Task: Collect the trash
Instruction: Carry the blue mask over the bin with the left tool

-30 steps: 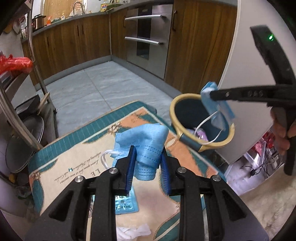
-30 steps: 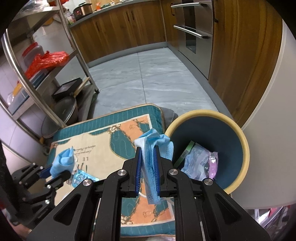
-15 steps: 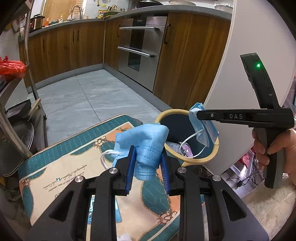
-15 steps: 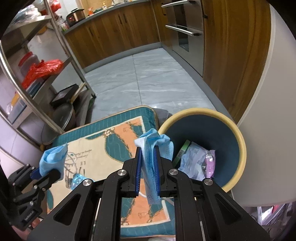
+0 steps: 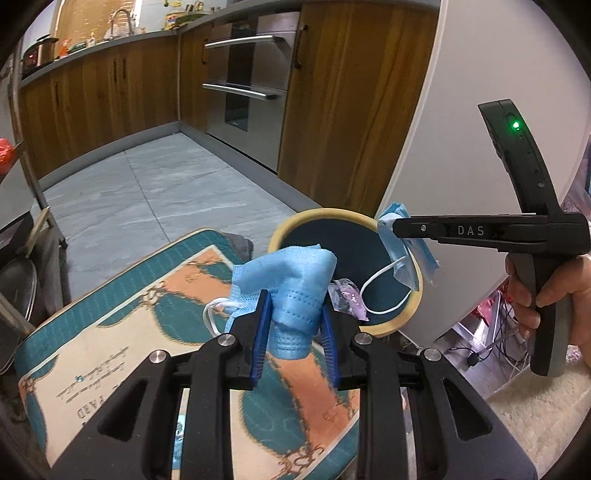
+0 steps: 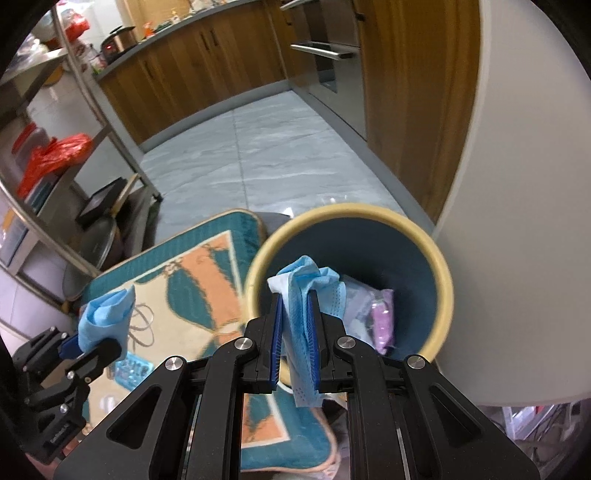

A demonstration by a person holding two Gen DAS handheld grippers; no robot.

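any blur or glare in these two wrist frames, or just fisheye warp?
Left wrist: sharp, heavy fisheye bending of the cabinets, black vignette corners, green LED flare on the right gripper. Right wrist: motion smear on the bin rim and mat; the held mask stays crisp.

- Grey marbled floor tiles (image 5: 155, 192) run up to a grey plinth under the units.
- Wooden cabinets (image 5: 99, 92) carry a grey countertop (image 6: 177, 35) with a cooker and bottles.
- A stainless oven front (image 5: 243, 77) has bar handles.
- A white rounded panel (image 6: 517, 184) stands on the right.
- A metal rack (image 6: 55, 155) holds red bags.
- A teal, cream and orange rug (image 5: 147, 332) lies on the floor.
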